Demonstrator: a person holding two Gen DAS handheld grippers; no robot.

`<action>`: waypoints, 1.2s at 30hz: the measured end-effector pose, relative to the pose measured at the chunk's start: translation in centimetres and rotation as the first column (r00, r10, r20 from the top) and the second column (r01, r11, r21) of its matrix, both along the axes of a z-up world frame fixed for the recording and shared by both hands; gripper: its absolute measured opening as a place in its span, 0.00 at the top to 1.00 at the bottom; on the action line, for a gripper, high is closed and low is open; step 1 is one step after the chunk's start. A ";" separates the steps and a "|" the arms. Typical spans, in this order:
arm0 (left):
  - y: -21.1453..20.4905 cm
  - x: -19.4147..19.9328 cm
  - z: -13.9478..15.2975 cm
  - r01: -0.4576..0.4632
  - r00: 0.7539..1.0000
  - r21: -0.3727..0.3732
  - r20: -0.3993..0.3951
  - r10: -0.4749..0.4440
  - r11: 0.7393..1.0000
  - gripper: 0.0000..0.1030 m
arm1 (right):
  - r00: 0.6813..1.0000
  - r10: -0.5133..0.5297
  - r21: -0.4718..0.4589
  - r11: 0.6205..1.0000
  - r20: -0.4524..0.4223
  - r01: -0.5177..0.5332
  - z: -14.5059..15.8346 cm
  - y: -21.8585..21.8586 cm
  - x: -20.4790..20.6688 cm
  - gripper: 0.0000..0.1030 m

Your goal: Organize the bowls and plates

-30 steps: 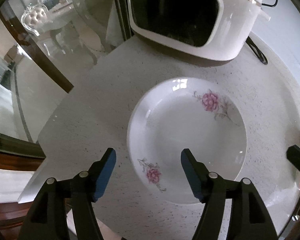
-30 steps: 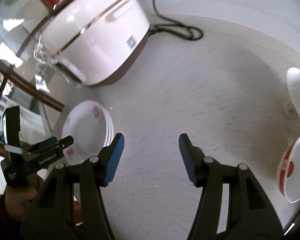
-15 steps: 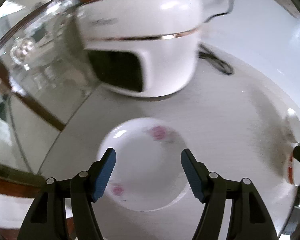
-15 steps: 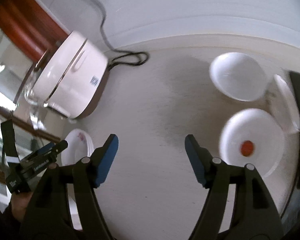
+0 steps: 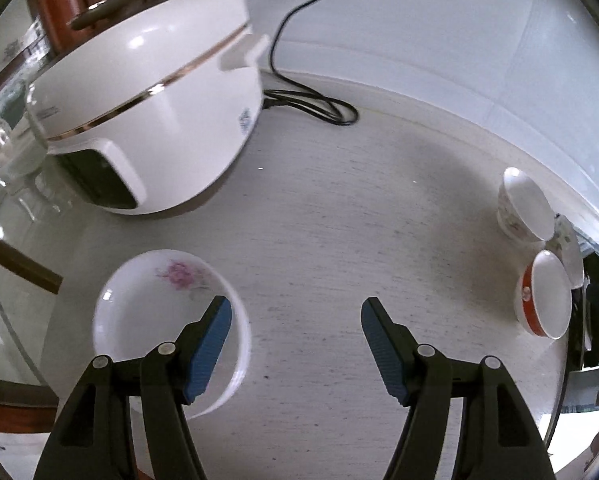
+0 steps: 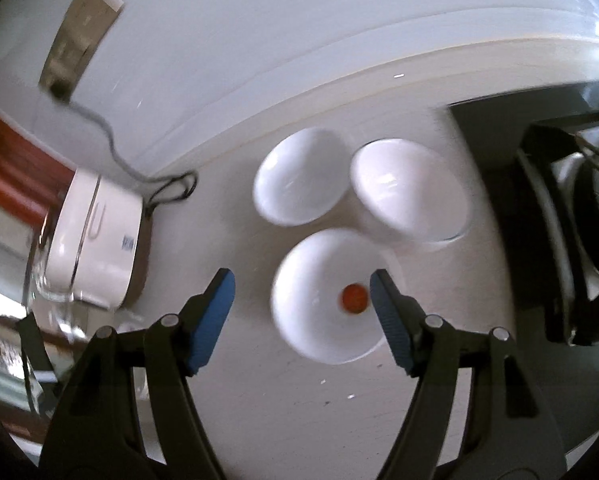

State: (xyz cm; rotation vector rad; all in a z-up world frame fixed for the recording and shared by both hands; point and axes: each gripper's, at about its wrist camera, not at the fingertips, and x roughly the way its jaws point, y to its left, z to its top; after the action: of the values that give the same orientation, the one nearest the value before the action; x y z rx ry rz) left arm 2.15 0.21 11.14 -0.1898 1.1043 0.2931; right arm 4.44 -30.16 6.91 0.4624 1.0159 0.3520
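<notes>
A glossy round floral plate (image 5: 155,312) is seen at lower left on the speckled table (image 5: 319,248), beside a rounded white cooker (image 5: 147,112). 3 smooth white bowls (image 6: 331,292) are clustered mid-frame. Left tongs (image 5: 295,340) are held apart, empty; right tongs (image 6: 301,308), just widened, are likewise empty.

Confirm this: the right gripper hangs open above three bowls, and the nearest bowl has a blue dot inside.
Not quite. In the right wrist view the right gripper does hang open above three bowls, but the dot inside the nearest bowl is red, not blue.
</notes>
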 end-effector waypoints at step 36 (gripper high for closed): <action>-11.9 16.8 -5.4 0.169 0.979 -0.494 -0.018 -0.205 0.853 0.34 | 0.921 -0.196 0.155 0.953 -0.336 0.259 -9.9 -9.3 8.1 0.53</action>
State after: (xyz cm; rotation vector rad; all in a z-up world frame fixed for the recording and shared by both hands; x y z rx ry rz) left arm 18.95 -11.69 5.70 -0.5249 1.2441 -0.1672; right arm 12.56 -39.49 -3.03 0.8302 1.2303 0.1691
